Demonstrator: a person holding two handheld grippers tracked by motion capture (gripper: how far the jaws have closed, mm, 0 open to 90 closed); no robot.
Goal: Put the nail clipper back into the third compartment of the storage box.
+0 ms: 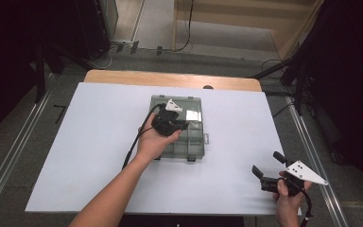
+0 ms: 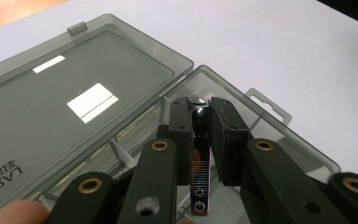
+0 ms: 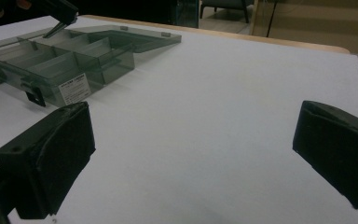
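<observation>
**Left gripper's got a metal strip over the parts box**

The left gripper [image 2: 200, 135] is clamped on a slim shiny metal strip [image 2: 199, 158]. Its long axis runs along the jaws, far end aimed into the smoky open organizer box [image 2: 261, 126] right under the jaws. The lid [image 2: 51, 112] lies flat beside them, with upside-down "LARIAL"-ish lettering, hard to read. The right gripper [image 3: 193, 154] is well off, wide open, empty, over the white table [image 3: 223, 93].
</observation>
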